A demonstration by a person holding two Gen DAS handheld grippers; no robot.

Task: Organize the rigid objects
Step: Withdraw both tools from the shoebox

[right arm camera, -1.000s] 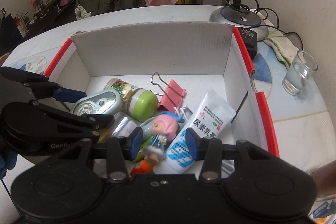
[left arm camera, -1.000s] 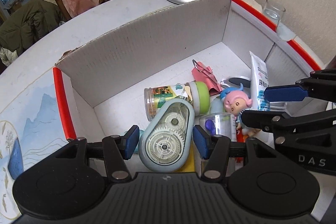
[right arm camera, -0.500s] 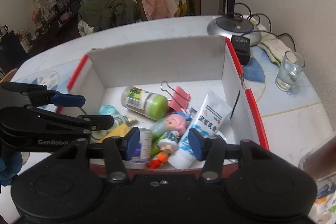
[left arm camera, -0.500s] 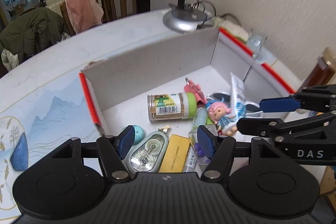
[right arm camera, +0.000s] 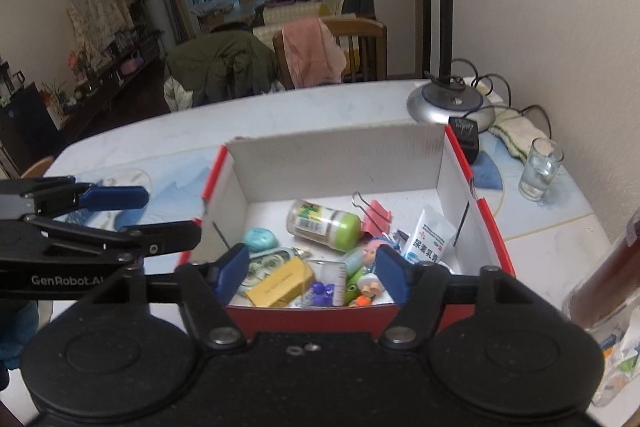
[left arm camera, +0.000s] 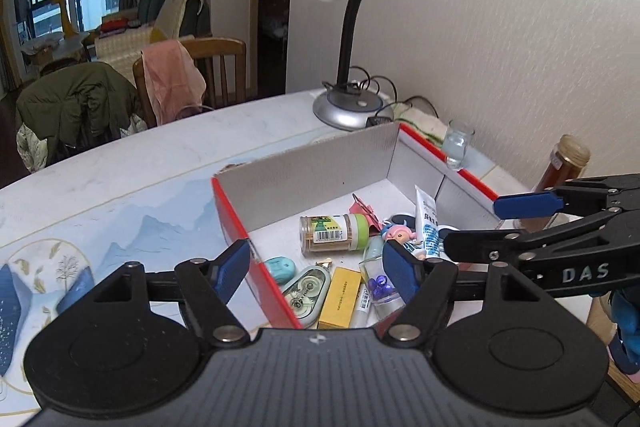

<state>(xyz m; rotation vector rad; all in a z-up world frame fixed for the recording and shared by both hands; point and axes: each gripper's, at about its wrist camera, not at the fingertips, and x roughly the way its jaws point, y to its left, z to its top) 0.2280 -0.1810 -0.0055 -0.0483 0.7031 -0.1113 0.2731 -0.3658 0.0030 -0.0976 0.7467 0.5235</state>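
- My left gripper (left arm camera: 316,267) has its jaws apart with nothing held between them. They have just been opening wider.
- My right gripper (right arm camera: 310,273) is the same: jaws apart, holding nothing, and just now opening wider too.
- Both grippers hang above the near edge of the red-and-white cardboard box (right arm camera: 340,155), pointing down into it.
- All the small things lie inside the box, below and past my jaws.
- The yellow box (right arm camera: 280,283) and the correction tape (left arm camera: 304,287) lie right under the gaps.
- The jar with the green lid (right arm camera: 324,223) lies on its side farther ahead.
- The doll with pink hair (left arm camera: 398,233) and the white tube (right arm camera: 428,239) lie toward my right fingers.
- A glass of water (right arm camera: 540,169) stands outside the box, off to the right.
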